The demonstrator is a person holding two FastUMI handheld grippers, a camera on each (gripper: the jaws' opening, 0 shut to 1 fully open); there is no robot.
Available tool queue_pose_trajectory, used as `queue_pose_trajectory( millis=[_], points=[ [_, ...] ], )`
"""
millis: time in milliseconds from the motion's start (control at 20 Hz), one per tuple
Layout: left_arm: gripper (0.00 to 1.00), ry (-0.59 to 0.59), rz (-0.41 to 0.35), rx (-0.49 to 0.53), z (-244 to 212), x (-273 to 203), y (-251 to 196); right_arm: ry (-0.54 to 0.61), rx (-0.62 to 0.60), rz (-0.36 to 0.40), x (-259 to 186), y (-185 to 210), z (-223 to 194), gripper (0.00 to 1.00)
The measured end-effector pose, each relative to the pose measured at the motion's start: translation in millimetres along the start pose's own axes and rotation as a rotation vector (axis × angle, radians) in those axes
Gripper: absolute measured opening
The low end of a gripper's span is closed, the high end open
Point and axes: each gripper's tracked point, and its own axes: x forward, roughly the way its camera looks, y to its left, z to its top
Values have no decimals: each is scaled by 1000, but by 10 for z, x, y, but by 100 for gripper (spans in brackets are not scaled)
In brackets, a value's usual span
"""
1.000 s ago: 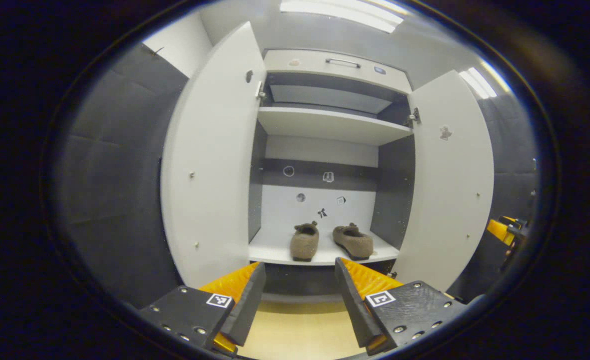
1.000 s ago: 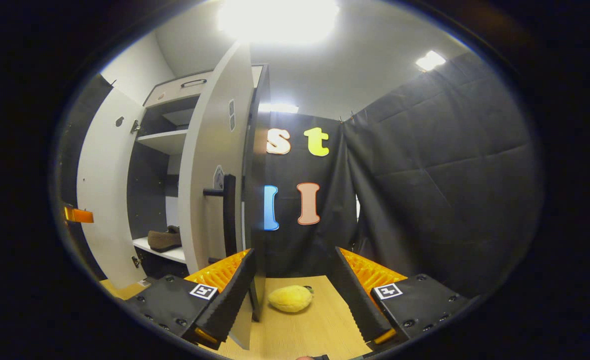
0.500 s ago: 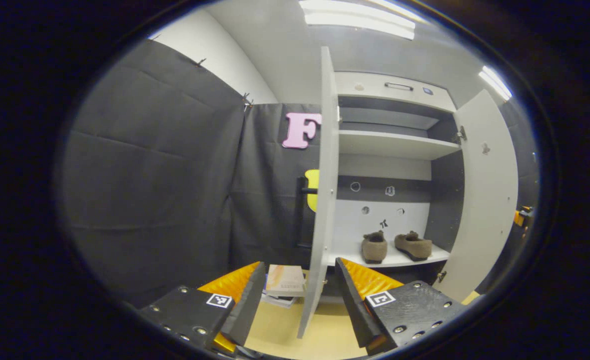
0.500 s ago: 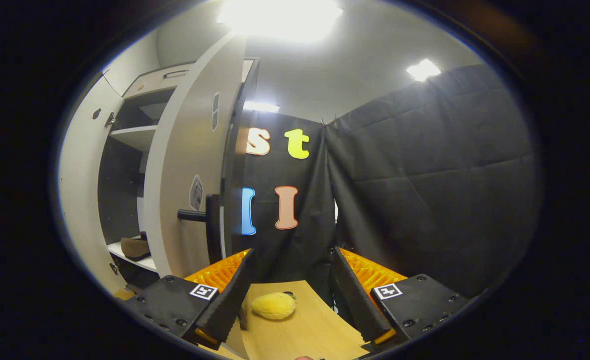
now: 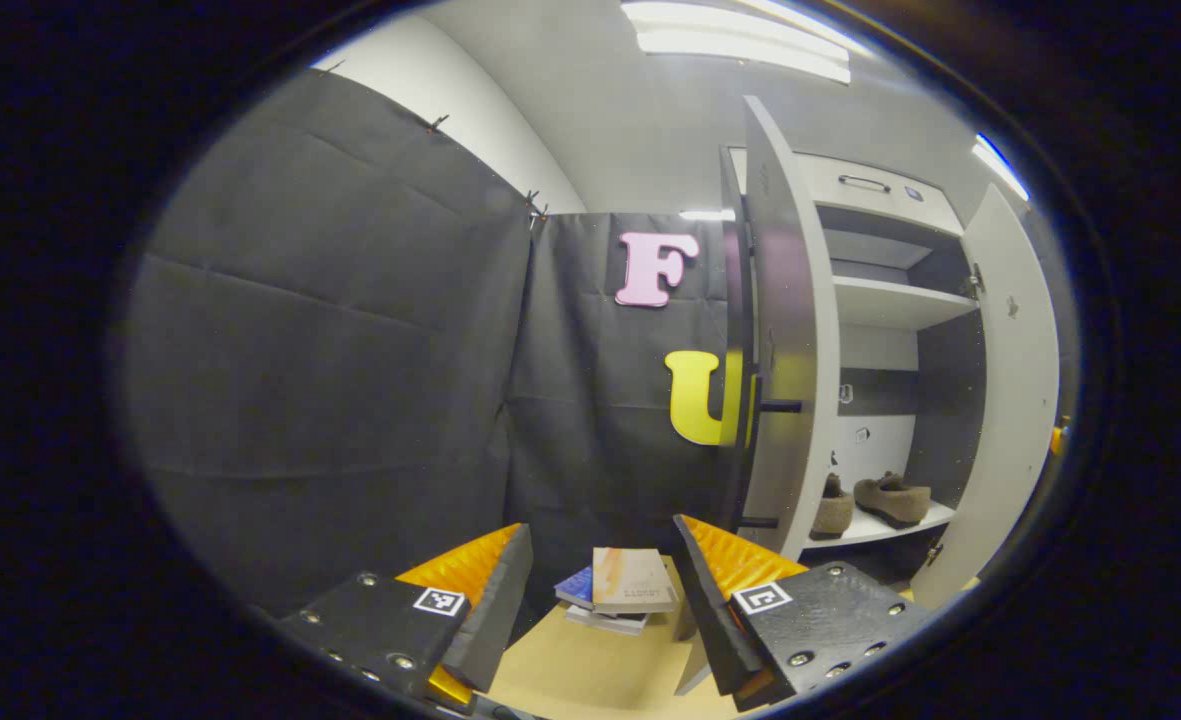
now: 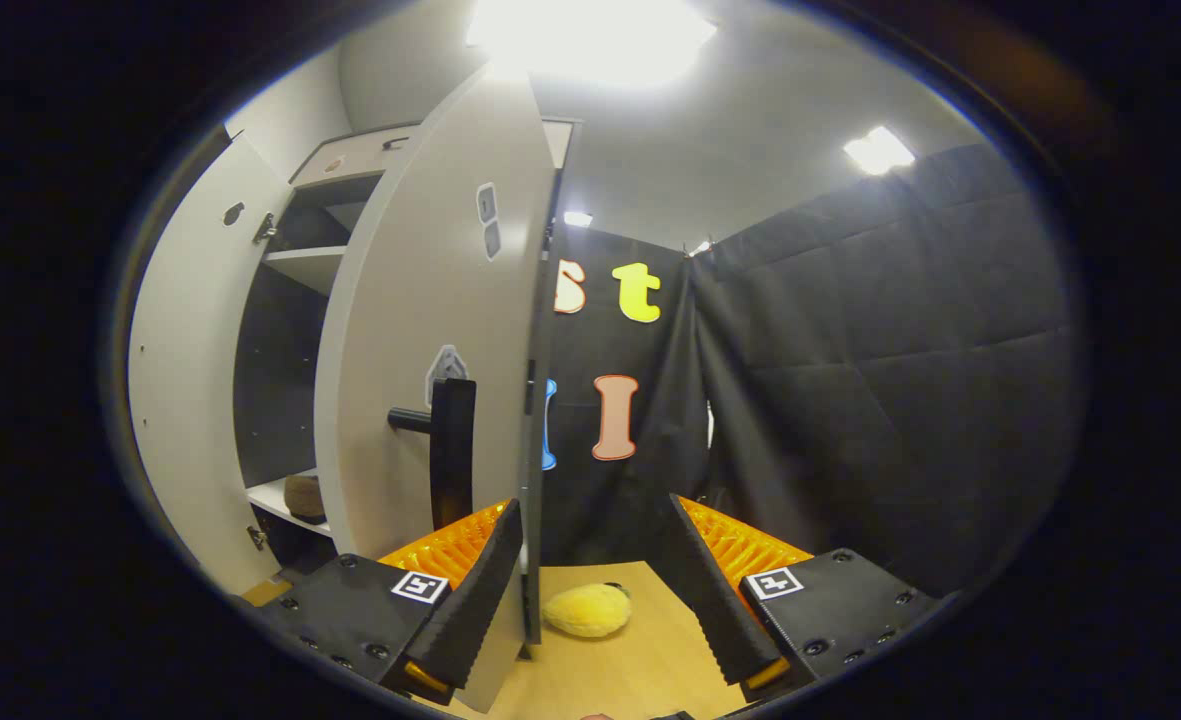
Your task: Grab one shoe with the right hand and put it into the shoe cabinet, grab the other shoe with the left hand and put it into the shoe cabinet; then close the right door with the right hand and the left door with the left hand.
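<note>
Two brown fuzzy shoes [image 5: 895, 500] sit side by side on the lower shelf of the white shoe cabinet [image 5: 890, 300]. The left door [image 5: 785, 330] stands open, its outer face and dark handle [image 5: 778, 406] turned towards my left gripper [image 5: 600, 527], which is open and holds nothing, down and left of the door. In the right gripper view the right door [image 6: 430, 300] stands open with its black handle [image 6: 450, 450] just beyond the left finger of my right gripper [image 6: 593, 505]. That gripper is open and holds nothing. One shoe [image 6: 302, 495] peeks out behind the door.
A stack of books [image 5: 625, 588] lies on the wooden floor [image 5: 570, 670] left of the cabinet. A yellow plush toy [image 6: 587, 608] lies on the floor right of the right door. Black cloth walls close in both sides. The right door's inner face [image 5: 1000, 400] stands at the far right.
My left gripper has swung left, from facing the cabinet's inside to seeing the left door's outer side. In the right gripper view the right door and its handle have shifted slightly right.
</note>
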Motion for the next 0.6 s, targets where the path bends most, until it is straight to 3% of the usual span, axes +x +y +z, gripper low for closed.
queue_pose_trajectory(
  millis=[400, 600],
  points=[
    [81, 38, -65, -23, -238, 343, 91, -34, -39, 102, 196, 1083, 55, 90],
    [81, 47, -92, -34, -243, 449, 179, -43, -74, 47, 292, 1221, 35, 93]
  ],
)
